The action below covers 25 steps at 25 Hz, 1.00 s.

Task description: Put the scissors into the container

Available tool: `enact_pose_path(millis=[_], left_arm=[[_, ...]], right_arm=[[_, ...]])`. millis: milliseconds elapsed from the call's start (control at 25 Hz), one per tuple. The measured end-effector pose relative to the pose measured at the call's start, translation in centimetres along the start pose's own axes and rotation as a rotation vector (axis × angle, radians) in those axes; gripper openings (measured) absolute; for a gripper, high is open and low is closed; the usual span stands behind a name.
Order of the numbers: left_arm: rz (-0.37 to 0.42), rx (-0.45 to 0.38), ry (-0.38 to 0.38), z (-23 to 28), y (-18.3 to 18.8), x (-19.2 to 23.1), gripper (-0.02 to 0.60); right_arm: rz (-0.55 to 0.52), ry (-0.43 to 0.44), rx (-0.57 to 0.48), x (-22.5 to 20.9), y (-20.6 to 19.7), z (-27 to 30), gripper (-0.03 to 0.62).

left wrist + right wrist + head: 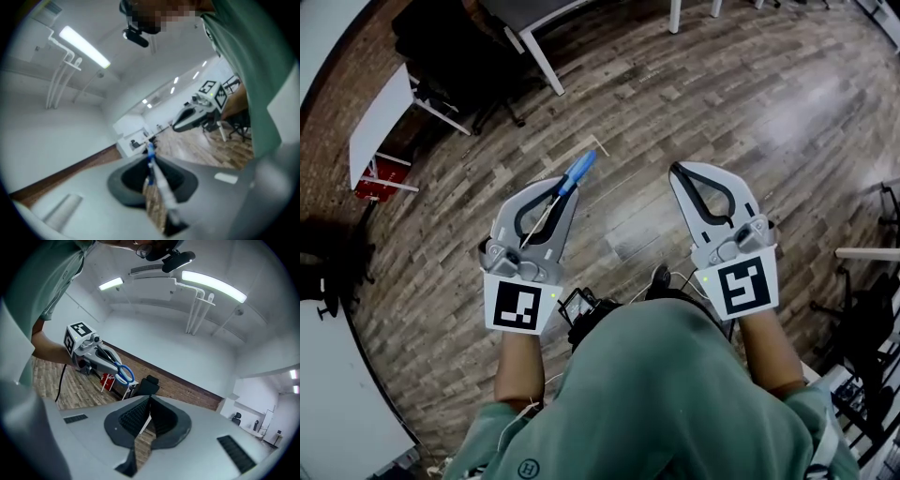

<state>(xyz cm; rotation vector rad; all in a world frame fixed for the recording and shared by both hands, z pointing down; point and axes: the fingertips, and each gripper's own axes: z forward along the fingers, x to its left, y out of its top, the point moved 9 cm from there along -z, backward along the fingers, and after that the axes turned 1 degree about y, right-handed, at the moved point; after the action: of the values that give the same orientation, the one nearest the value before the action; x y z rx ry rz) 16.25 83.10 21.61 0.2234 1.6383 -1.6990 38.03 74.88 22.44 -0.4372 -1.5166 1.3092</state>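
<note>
Two hand-held grippers are level with each other and well apart above a wood-plank floor (722, 112), each pointing away from the person's green-sleeved torso (675, 403). The left gripper (562, 187) is clamped on the scissors (577, 173). The blades lie lengthwise between the nearly closed jaws, and the blue handles project past the jaw tips. The left gripper view confirms this: the metal blades (159, 183) run up the narrow slot between the pads, with the blue handles (150, 154) at the far end. The right gripper (680, 172) has its jaws closed tip to tip and holds nothing. In the right gripper view the ribbed pads (136, 416) meet at the tips, and only floor shows through the small gap behind them. That view also shows the left gripper (112, 363) off to its left, with the blue scissor loops (124, 373) at its front. The scissors are therefore in the air, supported only by the left gripper. A white table (380, 122) stands at the upper left of the head view, with a red object (370, 178) beneath it.
</note>
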Motion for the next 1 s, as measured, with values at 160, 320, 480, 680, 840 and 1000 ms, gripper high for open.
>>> enact_pose_path(millis=[160,320,480,680,840,1000], left_arm=[[0.013,0.015,0.001,3.0,0.9,0.3,0.035],[0.036,0.017,-0.021,5.4,1.3,0.9,0.035],[0.047,0.018,-0.055,7.7,0.5,2.8,0.035],[0.037,-0.037,-0.083,11.4,-1.9,6.0,0.035],[0.027,-0.090,-0.101,14.5,-4.0,9.0,0.035],[0.012,-0.127,-0.114,17.0,-6.1,12.8,0.035]], right_arm=[[0.000,-0.009,-0.013,-3.2,-1.6,0.3,0.008],[0.022,-0.035,-0.020,-5.3,-2.7,0.8,0.008],[0.032,-0.048,0.005,-6.6,-3.4,2.7,0.008],[0.044,-0.099,0.029,-8.8,-4.2,6.2,0.008],[0.023,-0.119,0.069,-10.3,-4.1,9.5,0.008],[0.010,-0.140,0.086,-12.1,-3.4,13.5,0.008]])
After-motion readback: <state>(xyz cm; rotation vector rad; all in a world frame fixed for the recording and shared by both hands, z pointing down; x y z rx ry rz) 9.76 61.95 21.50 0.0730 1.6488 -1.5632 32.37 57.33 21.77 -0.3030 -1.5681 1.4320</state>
